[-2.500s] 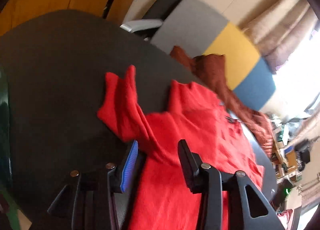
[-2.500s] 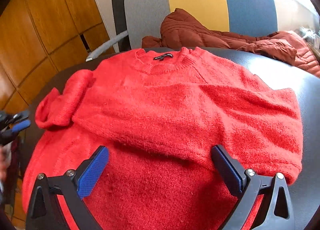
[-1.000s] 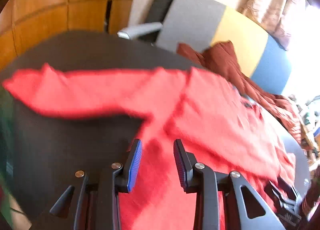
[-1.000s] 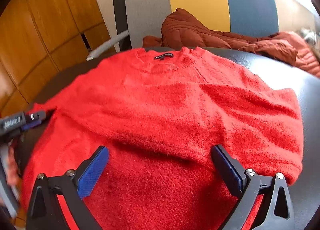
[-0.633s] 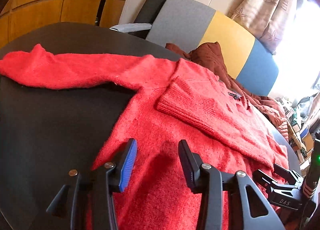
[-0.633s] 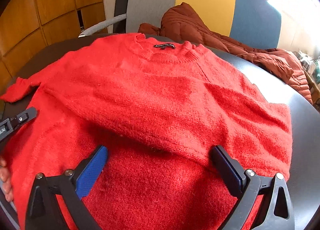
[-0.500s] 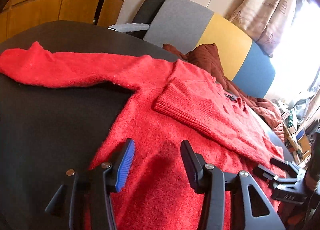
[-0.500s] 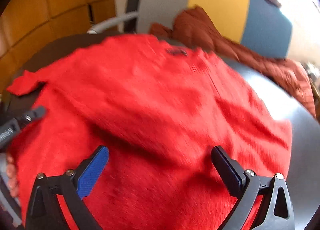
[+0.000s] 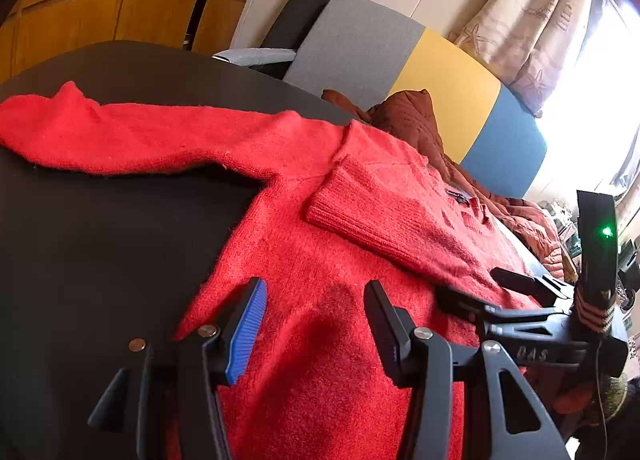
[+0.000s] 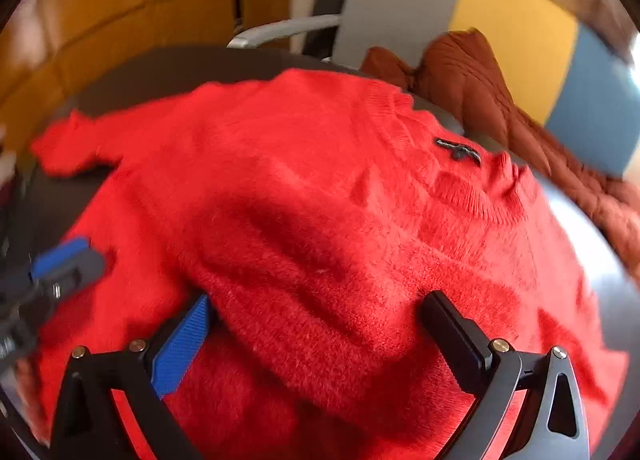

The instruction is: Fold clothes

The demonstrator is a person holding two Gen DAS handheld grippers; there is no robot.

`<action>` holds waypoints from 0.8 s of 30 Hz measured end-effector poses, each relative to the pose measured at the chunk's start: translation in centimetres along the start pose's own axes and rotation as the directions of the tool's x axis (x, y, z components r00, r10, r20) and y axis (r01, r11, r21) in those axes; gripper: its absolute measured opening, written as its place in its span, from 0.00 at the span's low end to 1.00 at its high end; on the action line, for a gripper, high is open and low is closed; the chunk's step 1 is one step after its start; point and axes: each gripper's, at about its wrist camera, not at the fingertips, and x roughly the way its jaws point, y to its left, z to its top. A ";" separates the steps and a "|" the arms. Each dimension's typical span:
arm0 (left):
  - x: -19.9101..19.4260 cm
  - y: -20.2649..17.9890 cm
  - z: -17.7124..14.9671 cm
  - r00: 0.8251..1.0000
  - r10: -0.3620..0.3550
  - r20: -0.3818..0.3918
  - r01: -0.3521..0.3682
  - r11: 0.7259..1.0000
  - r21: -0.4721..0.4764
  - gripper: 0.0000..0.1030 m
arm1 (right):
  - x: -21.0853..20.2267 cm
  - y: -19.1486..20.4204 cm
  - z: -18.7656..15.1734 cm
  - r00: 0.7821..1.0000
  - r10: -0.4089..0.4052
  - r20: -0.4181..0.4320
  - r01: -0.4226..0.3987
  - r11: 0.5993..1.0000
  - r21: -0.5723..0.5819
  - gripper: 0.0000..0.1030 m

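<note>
Left wrist view: the sweater (image 9: 320, 280) lies on the table (image 9: 100, 228), its sleeve (image 9: 120, 140) now spread out flat, ready to fold in. Both the left gripper (image 9: 316, 300) and right gripper (image 10: 316, 312) have come down over the hem, jaws apart and empty.

My left gripper (image 9: 314, 310) is matte black plastic, with angular triangular cut-outs in the arms and round silver screw heads at the joints. One finger wears a ribbed blue pad (image 9: 247, 330); the other looks all black from here. My right gripper (image 10: 316, 324) is built the same, with one blue pad and silver screws. Seen from my left camera, it carries pale lettering, a green light on its upright black part, and striped bands below.
</note>
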 end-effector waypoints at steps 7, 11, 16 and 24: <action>0.1 -0.2 -0.1 1.000 0.005 0.003 -0.005 1.000 0.006 0.51 | -0.1 0.2 -0.3 1.000 -0.011 0.016 0.011 1.000 0.003 1.00; 0.1 -0.4 -0.1 1.000 0.014 0.002 -0.014 1.000 0.014 0.51 | 0.0 0.4 -0.1 1.000 -0.010 0.017 0.010 1.000 -0.003 1.00; 0.2 -0.6 -0.2 1.000 0.028 0.001 -0.028 0.999 0.028 0.51 | -0.7 0.7 0.0 0.999 0.015 0.049 -0.014 0.999 -0.034 0.67; 0.3 -0.7 -0.1 0.999 0.037 -0.002 -0.037 0.998 0.042 0.52 | -3.0 -0.8 0.1 0.993 -0.034 0.113 0.033 0.999 0.009 0.16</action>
